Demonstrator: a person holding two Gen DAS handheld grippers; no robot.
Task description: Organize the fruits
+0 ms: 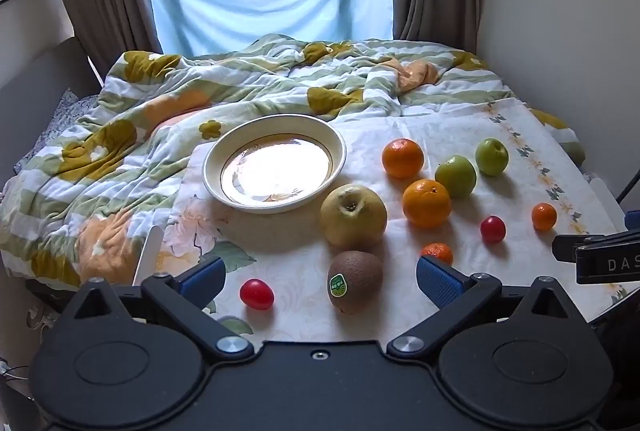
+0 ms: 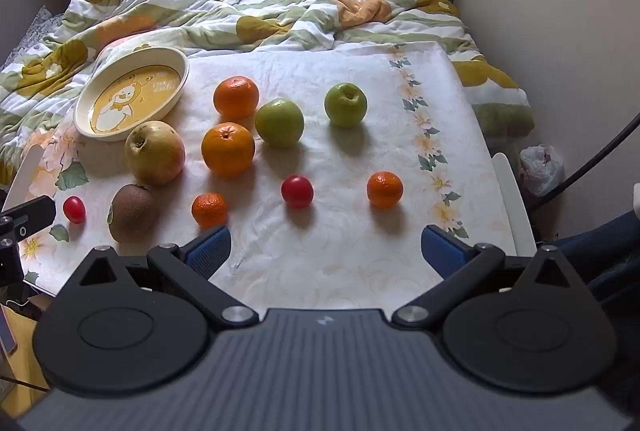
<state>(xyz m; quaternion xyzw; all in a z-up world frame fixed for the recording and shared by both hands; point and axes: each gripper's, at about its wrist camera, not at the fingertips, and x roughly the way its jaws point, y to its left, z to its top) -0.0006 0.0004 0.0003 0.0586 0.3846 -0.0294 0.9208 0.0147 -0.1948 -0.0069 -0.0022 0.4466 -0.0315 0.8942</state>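
- On the floral-cloth board (image 2: 340, 263) laid over the bed quilt (image 2: 248, 11), all fruit sits loose; the cream dish (image 2: 86, 111) with the yellow cartoon print is empty, at 10 o'clock in the right wrist view.
- Left gripper (image 1: 318, 281): blue pads wide apart, nothing between them. Right gripper (image 2: 326, 247): pads wide apart too, holding nothing. Both hover short of the fruit.
- Layout, right wrist view, from board centre: pear (image 2: 155, 152) at 9 o'clock, just beside the dish rim; kiwi (image 2: 132, 213) at 8 o'clock; oval cherry tomato (image 2: 74, 209) further out at 8 o'clock.
- Two oranges (image 2: 228, 149) at 10–11 o'clock, close together; two green apples (image 2: 279, 123) at 12 to 1 o'clock.
- Small mandarin (image 2: 209, 209) at 7 o'clock; round cherry tomato (image 2: 297, 192) near centre; second mandarin (image 2: 385, 189) at 3 o'clock.
- Left wrist view: kiwi (image 1: 355, 287) lies nearest its open pads, sticker facing the camera; tomato (image 1: 257, 294) at 7 o'clock of it.
- Handling judgement: pear looks heaviest and widest, likely near the limit of the opening; grip across its broad belly.
- Apples and oranges: firm, round, may roll; take at the equator.
- Kiwi: soft-skinned, fuzzy, good friction; close across the short axis, lightly.
- Tomatoes: smooth, thin-skinned, likely to squirt out or burst; centre them and use minimal squeeze.
- Mandarins: loose peel, light; gentle pinch at mid-height.
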